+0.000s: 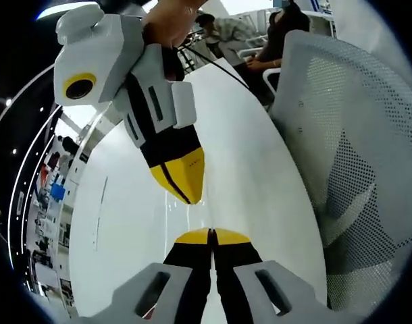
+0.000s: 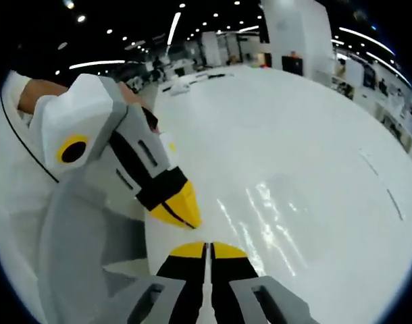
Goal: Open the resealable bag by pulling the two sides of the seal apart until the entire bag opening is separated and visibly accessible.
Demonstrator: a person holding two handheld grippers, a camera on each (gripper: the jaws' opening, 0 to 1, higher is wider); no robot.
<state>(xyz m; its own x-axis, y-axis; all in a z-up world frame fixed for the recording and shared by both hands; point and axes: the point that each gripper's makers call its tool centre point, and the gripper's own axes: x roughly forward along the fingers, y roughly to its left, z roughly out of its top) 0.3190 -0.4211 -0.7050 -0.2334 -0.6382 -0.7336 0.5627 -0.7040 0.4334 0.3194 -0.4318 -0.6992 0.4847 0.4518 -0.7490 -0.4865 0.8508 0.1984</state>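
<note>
Left gripper view first. The left gripper (image 1: pixel 211 235) sits at the bottom with its yellow tips pressed flat together, only a hairline seam between them. I can't tell if any film is caught in there. The right gripper (image 1: pixel 185 196) comes down from the upper left in someone's hand (image 1: pixel 169 17). It's closed to a point too, nose to nose with the left one and just short of touching. My guess is they're this tight together because each one is meant to take one lip of the seal at the same spot. Below them is the white table (image 1: pixel 260 169), and a grey mesh chair (image 1: pixel 358 135) is on the right. I can't make out the bag itself here, just some faint glare on the table by the tips.

Right gripper view. The right gripper (image 2: pixel 209 248) has the same closed tips at the bottom, and again there's nothing I can positively see being held. The left gripper (image 2: pixel 184 214) pokes in from the left, shut, with its tip just beside the right one's. Past the tips, out on the table (image 2: pixel 294 101), there's a streaky shiny patch with a faint outline. I read that as the clear bag (image 2: pixel 287 202) lying flat, just beyond the jaws. Its edges are really hard to trace, and I can't spot the seal.

Judging by that, the opening isn't pulled apart yet.
</note>
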